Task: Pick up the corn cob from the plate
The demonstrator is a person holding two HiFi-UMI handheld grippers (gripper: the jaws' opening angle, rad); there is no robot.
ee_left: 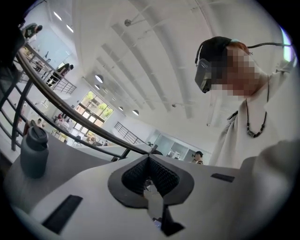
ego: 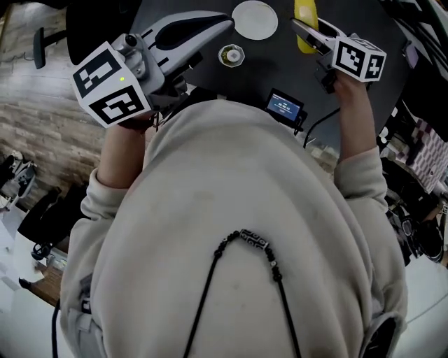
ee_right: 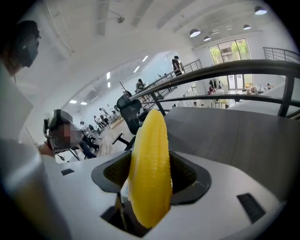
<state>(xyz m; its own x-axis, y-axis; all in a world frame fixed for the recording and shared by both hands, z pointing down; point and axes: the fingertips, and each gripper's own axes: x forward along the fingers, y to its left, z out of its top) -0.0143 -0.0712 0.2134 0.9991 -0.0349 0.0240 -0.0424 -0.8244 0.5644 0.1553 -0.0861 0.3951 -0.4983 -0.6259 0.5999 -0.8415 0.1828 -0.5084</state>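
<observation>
The left tongs [ego: 218, 26] are shut, jaw against jaw, with nothing between them. The right tongs [ego: 309, 31] grip the yellow corn cob [ee_right: 150, 173] between their pads, and it points upward. Farther off, the white plate [ego: 255, 19] lies on the dark table [ego: 273, 73], just beside the cob.

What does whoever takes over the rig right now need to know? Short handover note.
Left claw: shut, empty, pointing up toward the ceiling.
Right claw: shut on the corn cob, which sticks out between its jaws.
Plate: bare, on the dark table, to the left of the cob in the head view.
Done: the cob is off the plate and gripped.
Left: nothing of the pick itself; probably just hold the grip steady.
</observation>
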